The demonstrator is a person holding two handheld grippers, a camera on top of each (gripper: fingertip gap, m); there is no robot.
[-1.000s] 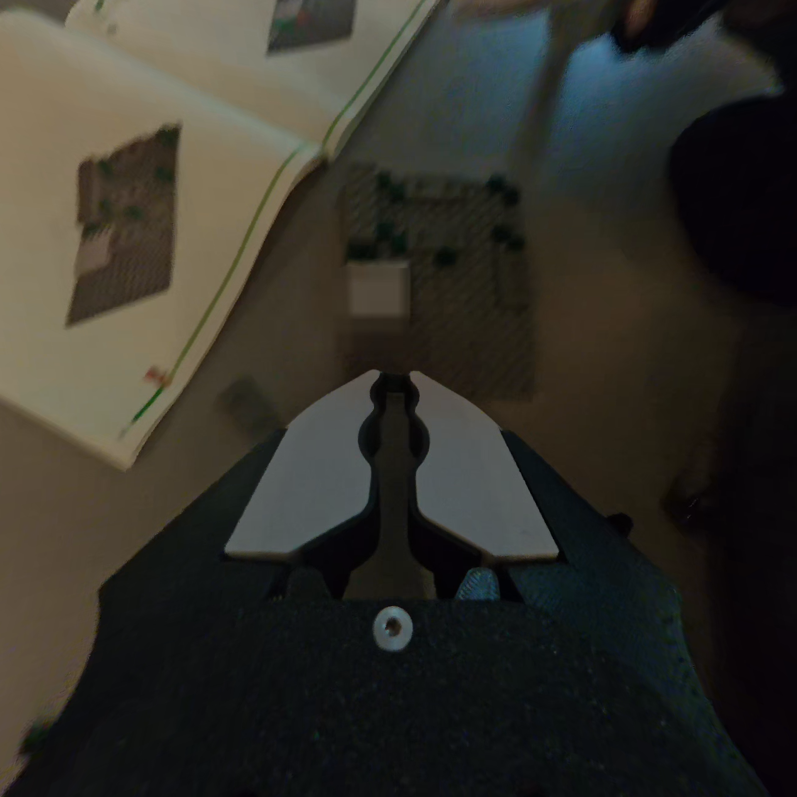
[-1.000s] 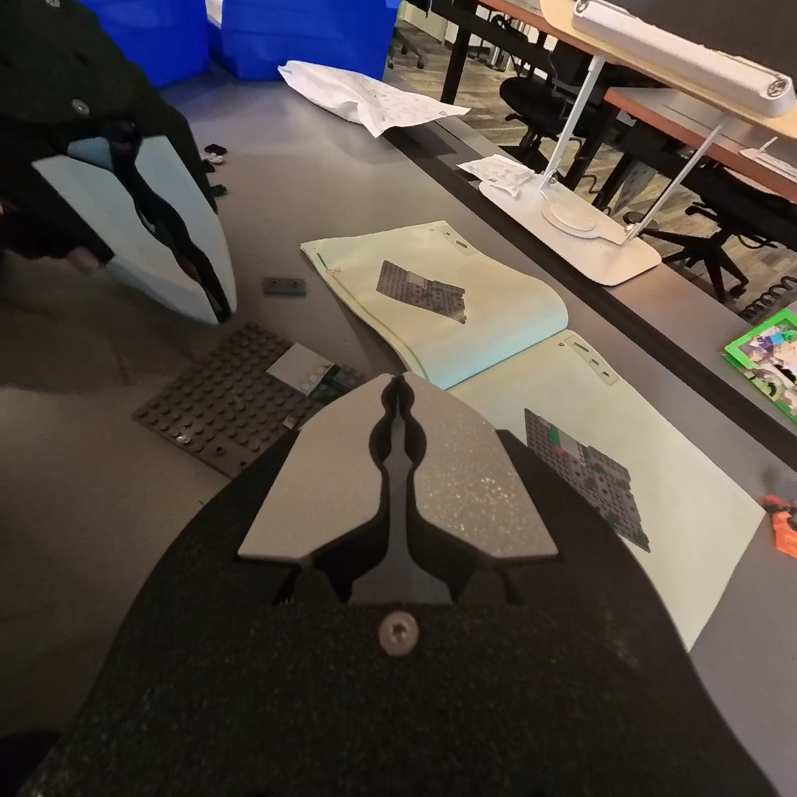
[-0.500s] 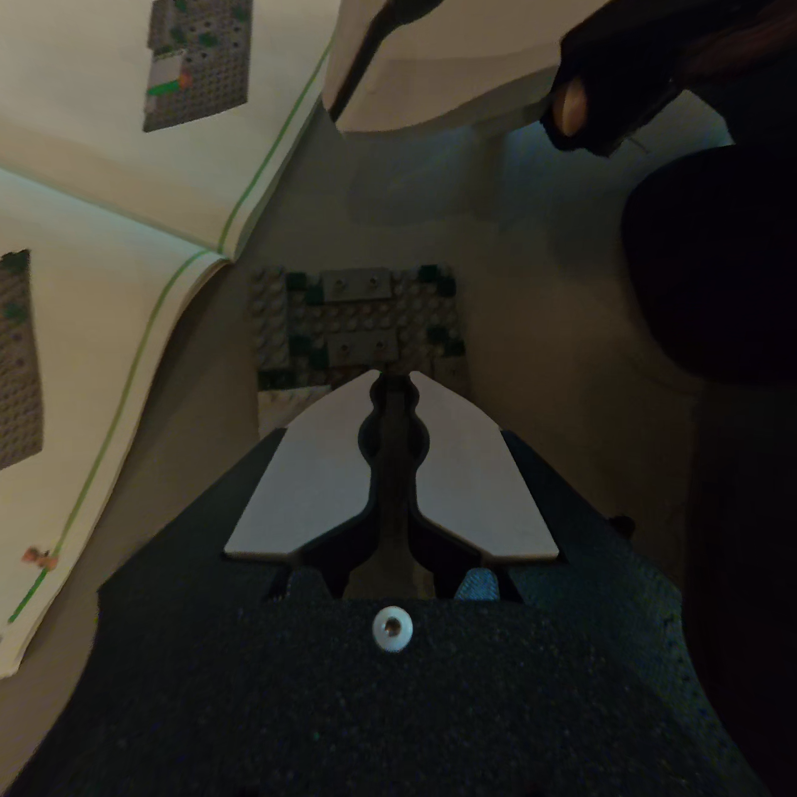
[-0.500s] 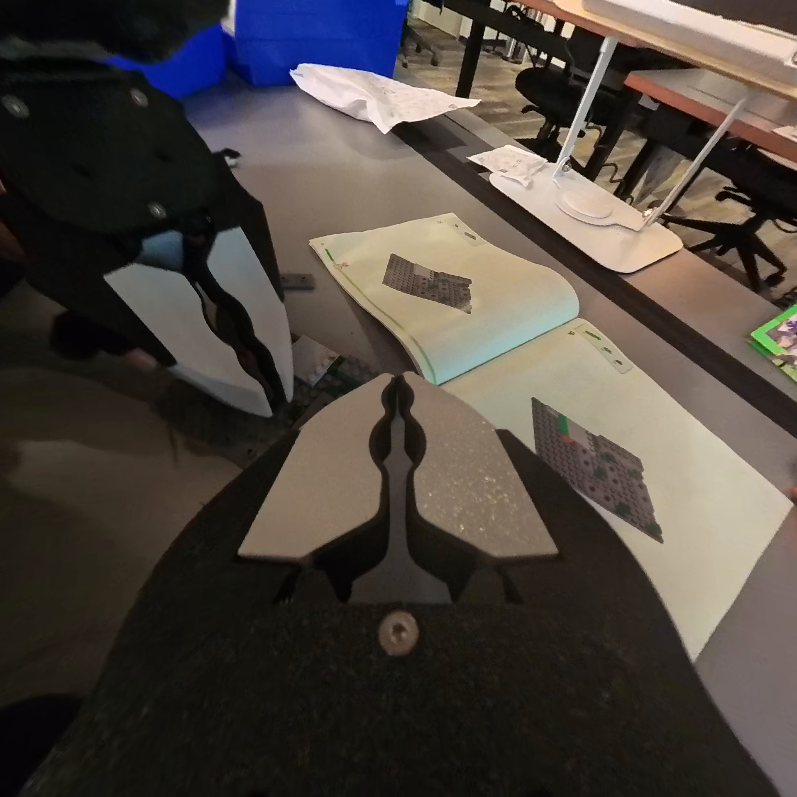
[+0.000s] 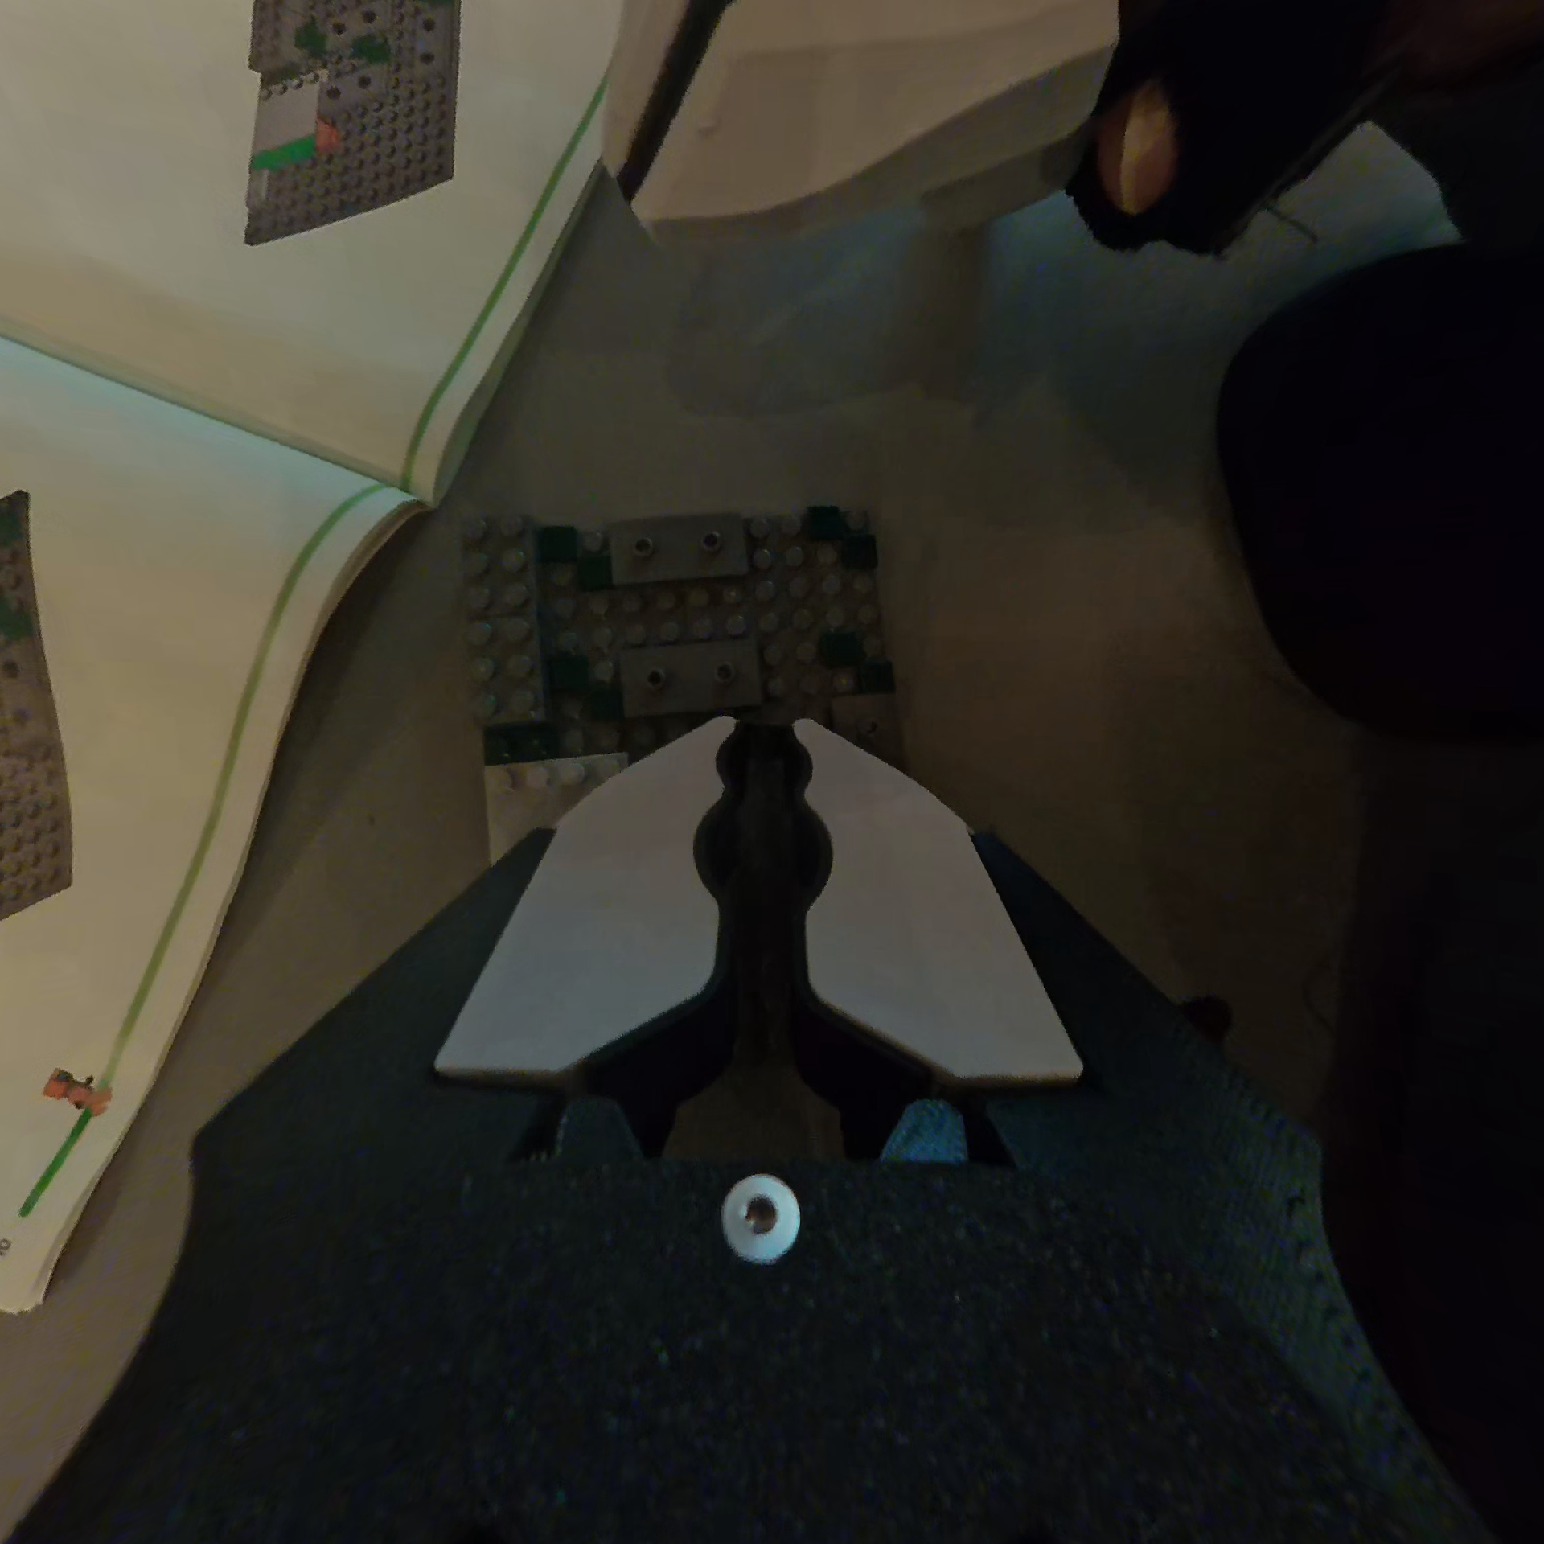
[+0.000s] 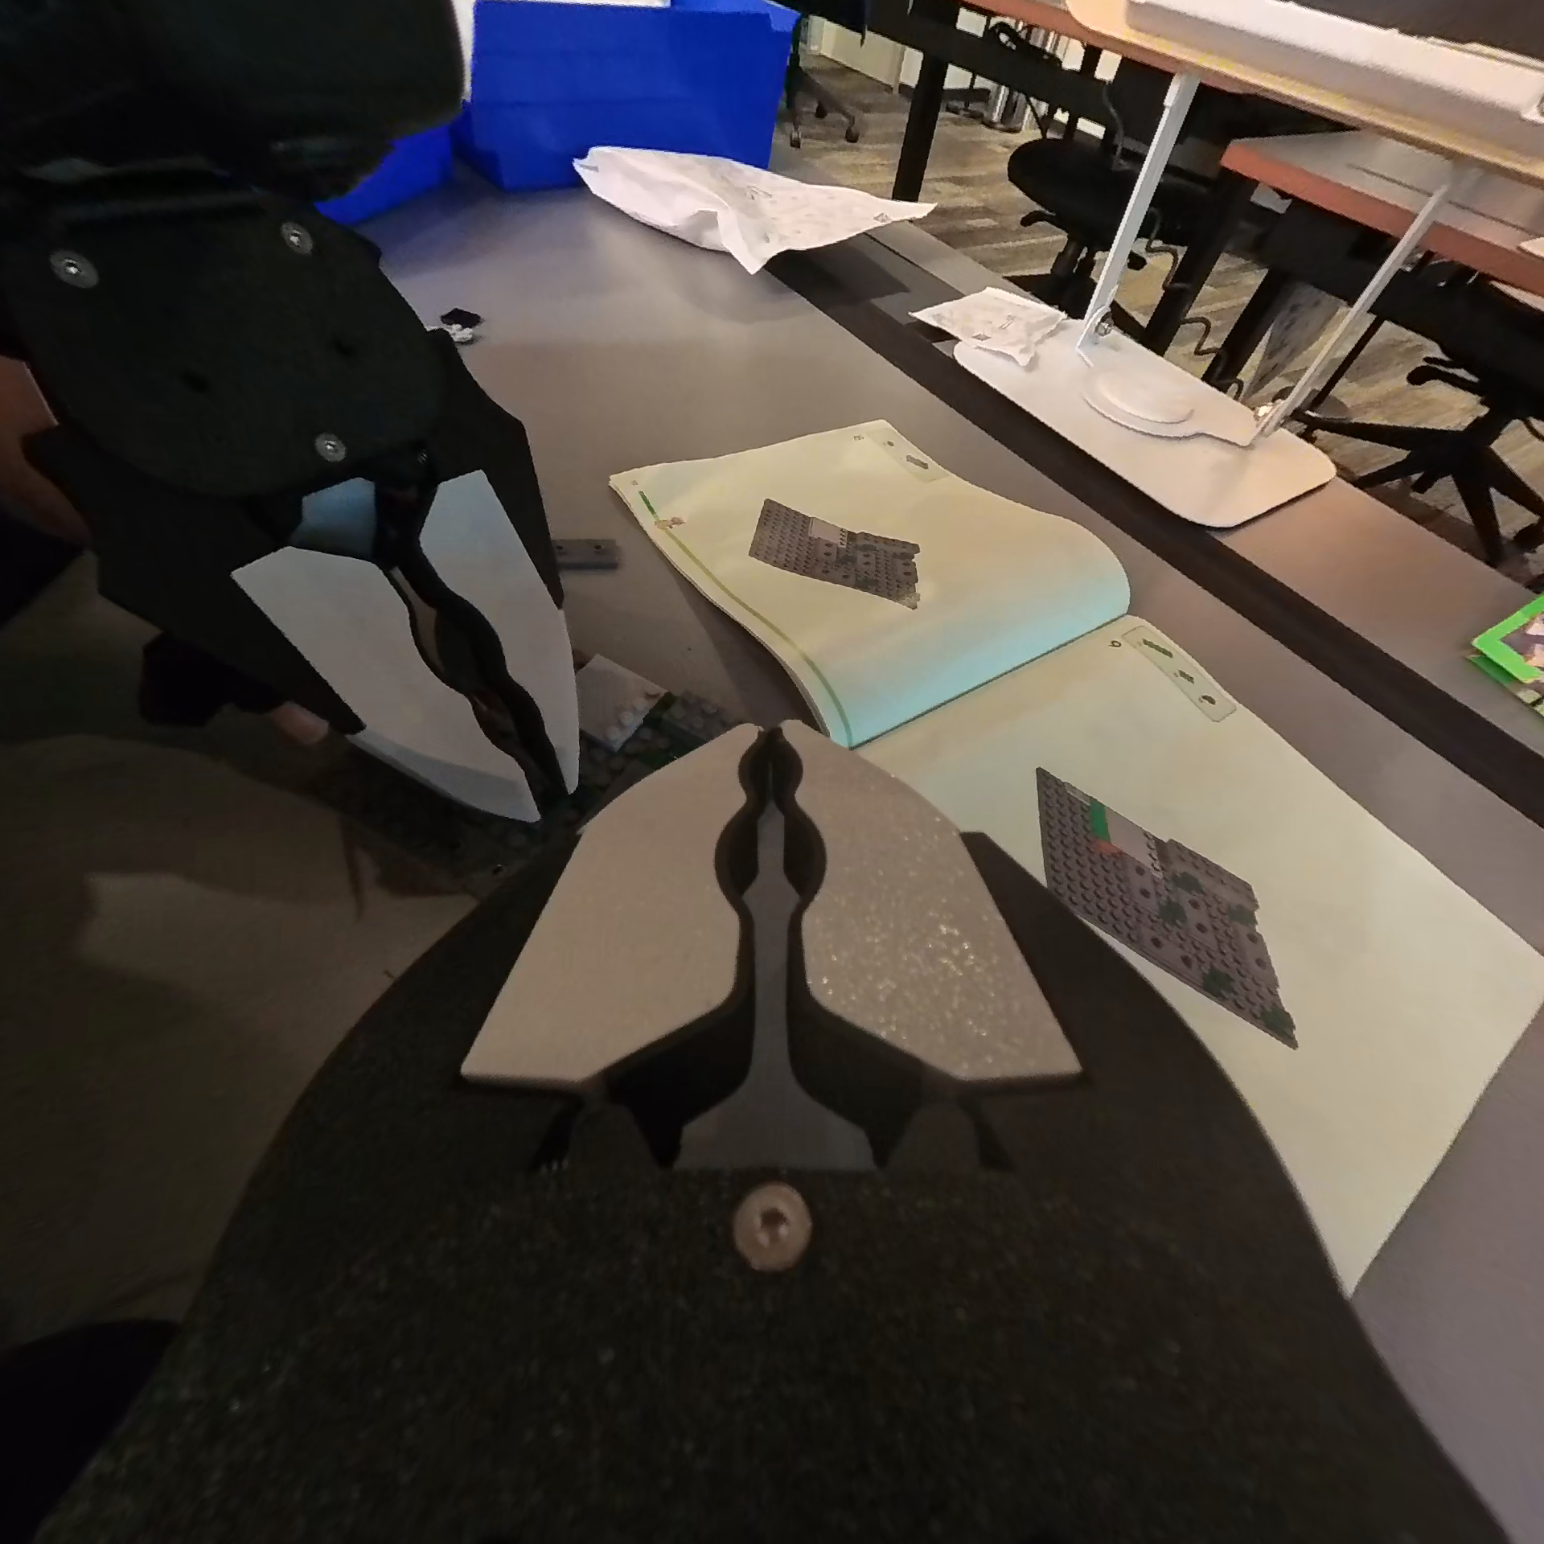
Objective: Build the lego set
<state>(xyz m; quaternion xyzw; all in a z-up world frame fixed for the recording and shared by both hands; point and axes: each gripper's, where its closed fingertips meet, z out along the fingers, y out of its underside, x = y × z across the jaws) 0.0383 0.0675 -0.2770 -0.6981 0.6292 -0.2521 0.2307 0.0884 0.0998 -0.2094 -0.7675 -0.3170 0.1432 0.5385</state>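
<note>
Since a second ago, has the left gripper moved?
Yes. In the right wrist view the left gripper has come down and toward the instruction booklet, its tips now over the grey baseplate.

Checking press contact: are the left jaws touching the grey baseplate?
Cannot tell. In the right wrist view the left gripper tips meet the baseplate in shadow; the left wrist view hides any gap.

Beyond your work you have a grey table, two blue bins at its far end, a crumpled white sheet near them, a white lamp base on the neighbouring desk, and black office chairs behind
</note>
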